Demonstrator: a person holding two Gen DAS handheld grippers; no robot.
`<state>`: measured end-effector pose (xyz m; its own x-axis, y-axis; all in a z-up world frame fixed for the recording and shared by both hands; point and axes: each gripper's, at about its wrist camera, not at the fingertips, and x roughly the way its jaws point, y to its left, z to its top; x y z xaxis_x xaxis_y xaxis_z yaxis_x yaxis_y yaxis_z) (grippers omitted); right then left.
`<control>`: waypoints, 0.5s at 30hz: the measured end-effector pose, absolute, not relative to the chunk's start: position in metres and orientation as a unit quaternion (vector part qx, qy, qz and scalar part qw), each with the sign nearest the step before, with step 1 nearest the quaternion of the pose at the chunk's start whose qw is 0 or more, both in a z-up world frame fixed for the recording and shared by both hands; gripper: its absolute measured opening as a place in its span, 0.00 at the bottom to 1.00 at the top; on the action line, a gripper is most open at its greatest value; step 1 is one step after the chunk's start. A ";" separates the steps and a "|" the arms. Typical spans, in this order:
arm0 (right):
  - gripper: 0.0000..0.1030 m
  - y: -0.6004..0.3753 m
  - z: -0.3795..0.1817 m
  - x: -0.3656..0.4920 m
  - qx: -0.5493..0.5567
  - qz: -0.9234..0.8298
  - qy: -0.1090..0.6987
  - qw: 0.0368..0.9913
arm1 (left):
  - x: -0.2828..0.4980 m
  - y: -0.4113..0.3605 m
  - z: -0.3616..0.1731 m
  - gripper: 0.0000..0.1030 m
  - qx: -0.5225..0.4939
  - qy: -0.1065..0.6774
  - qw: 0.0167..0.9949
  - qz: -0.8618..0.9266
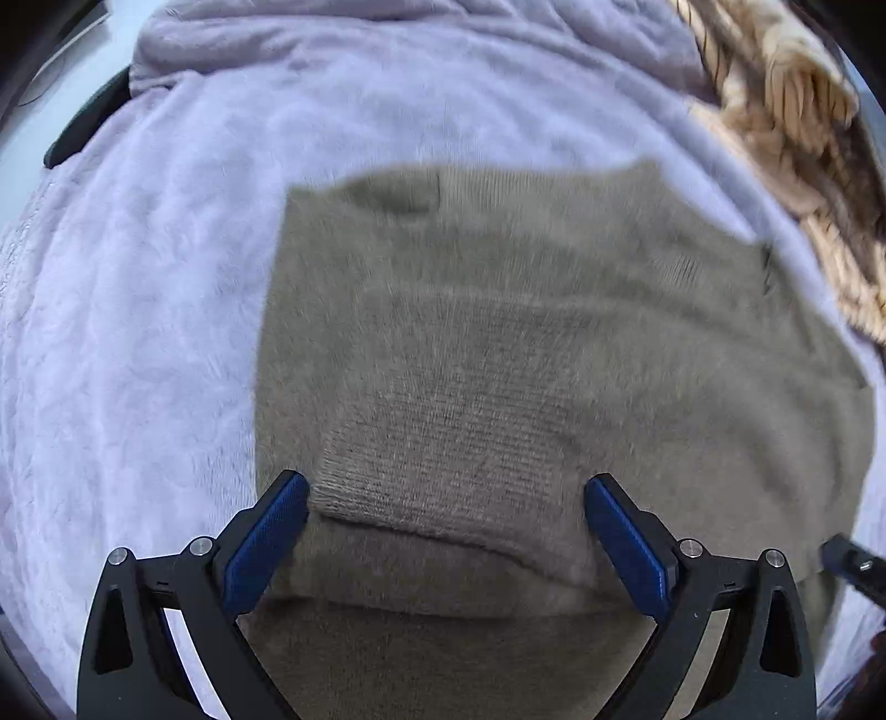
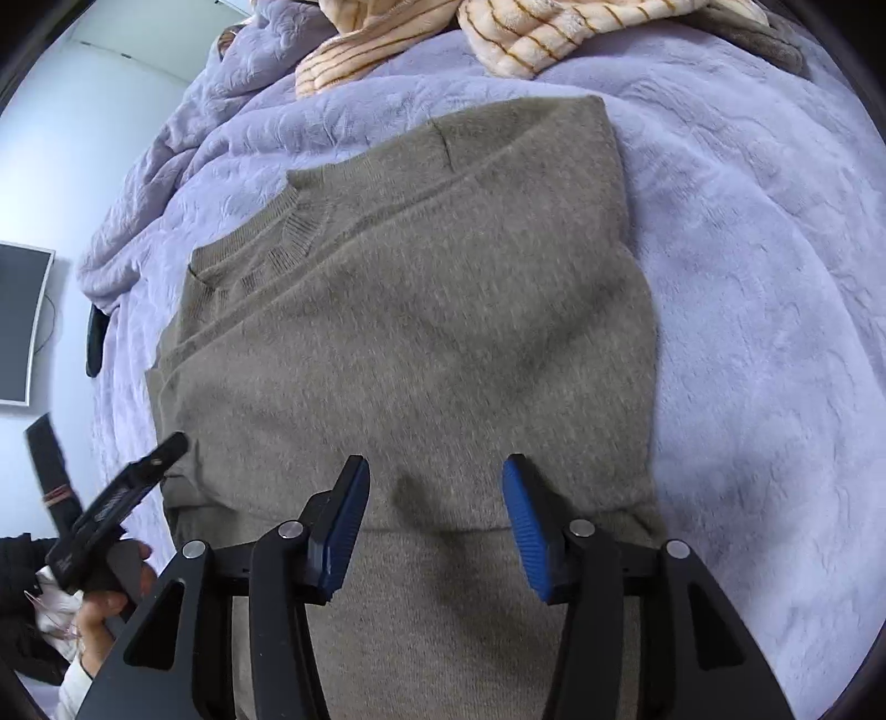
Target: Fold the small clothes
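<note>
A grey-brown knit sweater (image 1: 526,343) lies flat on a lilac fleece blanket (image 1: 138,332), with its sleeves folded in over the body. In the right wrist view the sweater (image 2: 421,310) shows its ribbed neckline at the upper left. My left gripper (image 1: 446,493) is open, just above a ribbed folded edge of the sweater, holding nothing. My right gripper (image 2: 436,476) is open over the sweater's lower part, holding nothing. The left gripper also shows at the left of the right wrist view (image 2: 138,476).
A cream blanket with brown stripes (image 2: 498,39) is bunched at the far edge of the bed. It also shows in the left wrist view (image 1: 797,127). A monitor (image 2: 19,327) and a dark chair part (image 2: 95,343) stand beyond the bed's left side.
</note>
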<state>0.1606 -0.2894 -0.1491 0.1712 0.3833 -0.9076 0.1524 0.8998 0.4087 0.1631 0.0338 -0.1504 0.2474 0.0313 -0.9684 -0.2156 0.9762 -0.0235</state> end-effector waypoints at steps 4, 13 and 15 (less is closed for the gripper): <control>0.57 -0.300 -0.145 0.146 0.222 0.076 0.641 0.731 | 0.146 0.031 -0.143 0.98 -0.052 0.608 0.791 0.054; 0.67 -0.319 -0.145 0.104 0.222 0.052 0.667 0.709 | 0.092 0.027 -0.130 0.98 -0.044 0.637 0.768 0.046; 0.67 -0.321 -0.143 0.097 0.222 0.048 0.670 0.706 | 0.080 0.024 -0.129 0.98 -0.053 0.644 0.762 0.044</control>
<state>0.0968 -0.3205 -0.1430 0.0963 0.3661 -0.9256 0.2294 0.8967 0.3785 0.0798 0.0238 -0.1290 0.1665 -0.0011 -0.9860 -0.1347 0.9906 -0.0238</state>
